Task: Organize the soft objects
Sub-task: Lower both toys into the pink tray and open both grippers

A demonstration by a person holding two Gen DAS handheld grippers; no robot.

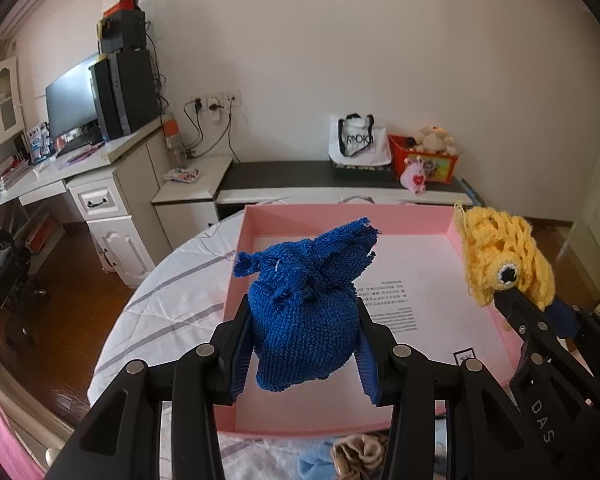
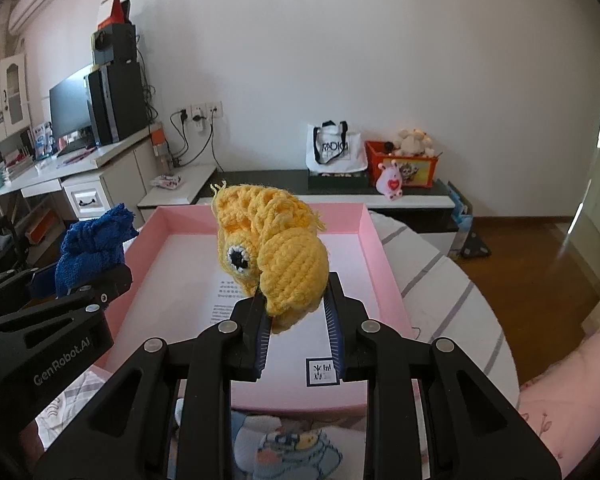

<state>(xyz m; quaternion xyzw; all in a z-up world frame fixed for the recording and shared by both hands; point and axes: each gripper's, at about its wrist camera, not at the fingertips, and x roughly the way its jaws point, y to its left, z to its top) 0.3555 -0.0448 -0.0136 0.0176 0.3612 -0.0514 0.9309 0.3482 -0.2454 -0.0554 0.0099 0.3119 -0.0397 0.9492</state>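
My left gripper (image 1: 303,344) is shut on a blue knitted soft object (image 1: 304,308), held up over the left part of the pink box (image 1: 340,214). My right gripper (image 2: 298,320) is shut on a yellow crocheted toy (image 2: 276,256) with a round eye, held above the same pink box (image 2: 260,214). In the left wrist view the yellow toy (image 1: 504,260) hangs at the right over the box's right wall. In the right wrist view the blue object (image 2: 94,248) sits at the left beside the box's left wall. The box floor is white with printed text.
The box lies on a round table with a striped white cloth (image 1: 156,312). More soft items (image 1: 356,454) lie on the table's near edge under the grippers. A desk with a monitor (image 1: 70,100) stands at left; a low bench with a bag (image 2: 332,150) and toys is behind.
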